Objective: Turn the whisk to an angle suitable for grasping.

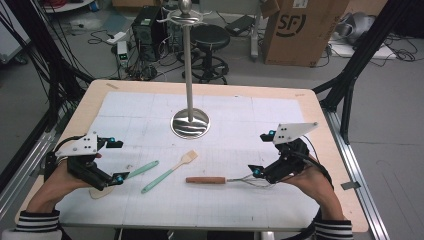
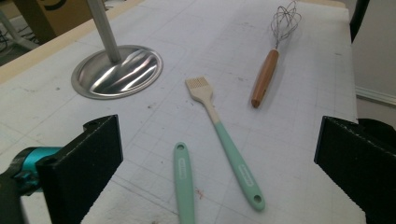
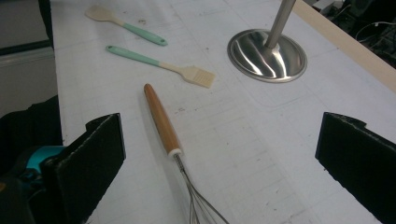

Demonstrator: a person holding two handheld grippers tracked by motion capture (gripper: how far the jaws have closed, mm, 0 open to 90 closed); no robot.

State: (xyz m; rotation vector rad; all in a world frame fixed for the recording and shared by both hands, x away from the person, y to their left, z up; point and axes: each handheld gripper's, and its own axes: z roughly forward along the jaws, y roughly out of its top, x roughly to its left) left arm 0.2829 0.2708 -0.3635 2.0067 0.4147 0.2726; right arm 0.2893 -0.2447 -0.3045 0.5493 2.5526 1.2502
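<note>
wooden-handled whisk (image 1: 220, 180) lies by the right gripper (image 1: 265, 155), both grippers' fingers released; left gripper (image 1: 116, 161).

One whisk (image 1: 220, 180), one brush (image 1: 169, 172), one spatula (image 1: 127, 176), one stand (image 1: 190, 120).

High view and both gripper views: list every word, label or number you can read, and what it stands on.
"SF": printed on the cardboard box on the floor behind the table.
Embossed marks on the two teal handles, brush and spatula: too small to read.
Nothing legible on the whisk or the metal stand.
</note>
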